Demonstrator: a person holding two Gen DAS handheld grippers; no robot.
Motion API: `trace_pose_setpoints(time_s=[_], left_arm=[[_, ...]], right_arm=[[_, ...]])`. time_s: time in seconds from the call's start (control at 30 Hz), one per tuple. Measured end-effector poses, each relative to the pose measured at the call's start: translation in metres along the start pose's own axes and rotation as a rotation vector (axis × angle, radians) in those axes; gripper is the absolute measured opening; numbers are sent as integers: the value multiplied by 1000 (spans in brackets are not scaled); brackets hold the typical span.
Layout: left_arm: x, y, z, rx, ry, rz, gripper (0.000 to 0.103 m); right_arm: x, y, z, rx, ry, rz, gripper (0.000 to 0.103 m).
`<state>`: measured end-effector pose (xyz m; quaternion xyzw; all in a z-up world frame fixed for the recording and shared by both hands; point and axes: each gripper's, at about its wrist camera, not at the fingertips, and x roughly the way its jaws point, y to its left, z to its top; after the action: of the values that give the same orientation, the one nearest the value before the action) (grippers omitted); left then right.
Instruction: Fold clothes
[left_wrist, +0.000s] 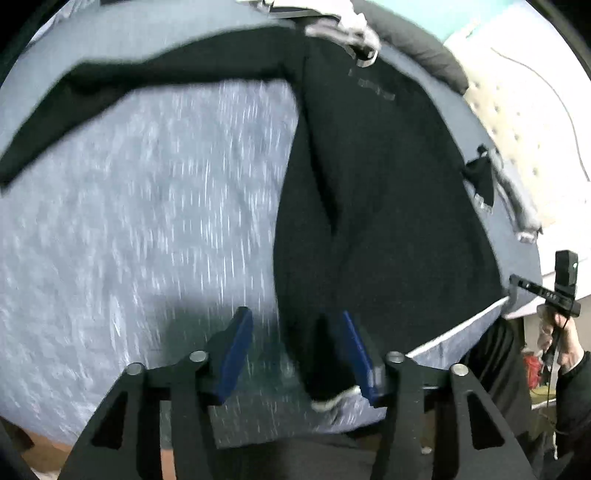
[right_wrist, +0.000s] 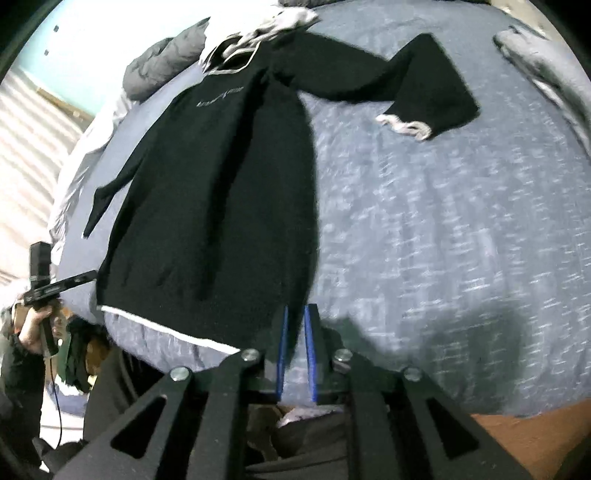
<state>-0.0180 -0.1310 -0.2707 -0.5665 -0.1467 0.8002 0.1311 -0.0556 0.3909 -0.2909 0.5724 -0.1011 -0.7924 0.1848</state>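
Note:
A black hoodie (left_wrist: 388, 184) lies flat on the bed, chest lettering up. In the left wrist view one long sleeve (left_wrist: 147, 77) stretches off to the left. My left gripper (left_wrist: 297, 350) is open wide over the hem corner (left_wrist: 328, 387), which lies just inside its right pad (left_wrist: 354, 350). In the right wrist view the hoodie (right_wrist: 221, 203) fills the left half, and its sleeve (right_wrist: 406, 81) reaches right to a white cuff (right_wrist: 406, 127). My right gripper (right_wrist: 296, 350) has its blue pads nearly together on the hem corner.
The blue-grey bedspread (right_wrist: 443, 221) covers the bed, whose edge runs just below both grippers. A grey padded jacket (right_wrist: 162, 62) and pale clothes (right_wrist: 284, 18) lie beyond the hood. A grey cloth (right_wrist: 535, 62) sits far right. A hand (right_wrist: 33, 325) holds the other gripper off the bed's side.

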Motion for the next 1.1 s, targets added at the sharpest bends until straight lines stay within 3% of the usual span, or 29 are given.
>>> trace_pose_setpoints(time_s=[0.1, 0.17, 0.23, 0.4, 0.47, 0.53, 0.57, 0.6, 0.63, 0.73, 0.93, 1.1], left_arm=[[2, -7, 20, -2, -35, 3, 55], [8, -10, 31, 6, -39, 2, 55], [16, -12, 40, 21, -33, 3, 55], [40, -26, 49, 74, 3, 26, 54], [47, -28, 49, 67, 19, 9, 43], [53, -31, 49, 73, 33, 6, 21], [54, -32, 47, 79, 36, 12, 16], [53, -33, 46, 86, 36, 19, 5], [52, -33, 46, 89, 32, 25, 4], [38, -26, 48, 64, -13, 17, 3], [-3, -10, 53, 2, -112, -11, 3], [22, -2, 53, -59, -33, -22, 3]], right_arm=[[-4, -3, 9, 36, -41, 28, 32], [-6, -4, 16, 60, -67, 46, 35], [-1, -1, 21, 67, -73, 51, 45], [19, 10, 33, 32, -35, 23, 46], [28, 9, 34, 38, -13, 6, 46], [35, 4, 33, 64, 4, 12, 46], [39, 1, 33, 77, 13, 14, 45], [43, -2, 33, 89, 21, 17, 38], [45, -1, 31, 85, 25, 22, 24], [44, 3, 28, 44, 21, 5, 6], [14, -1, 27, 33, -59, 18, 5], [26, -8, 22, 41, -3, -44, 4]])
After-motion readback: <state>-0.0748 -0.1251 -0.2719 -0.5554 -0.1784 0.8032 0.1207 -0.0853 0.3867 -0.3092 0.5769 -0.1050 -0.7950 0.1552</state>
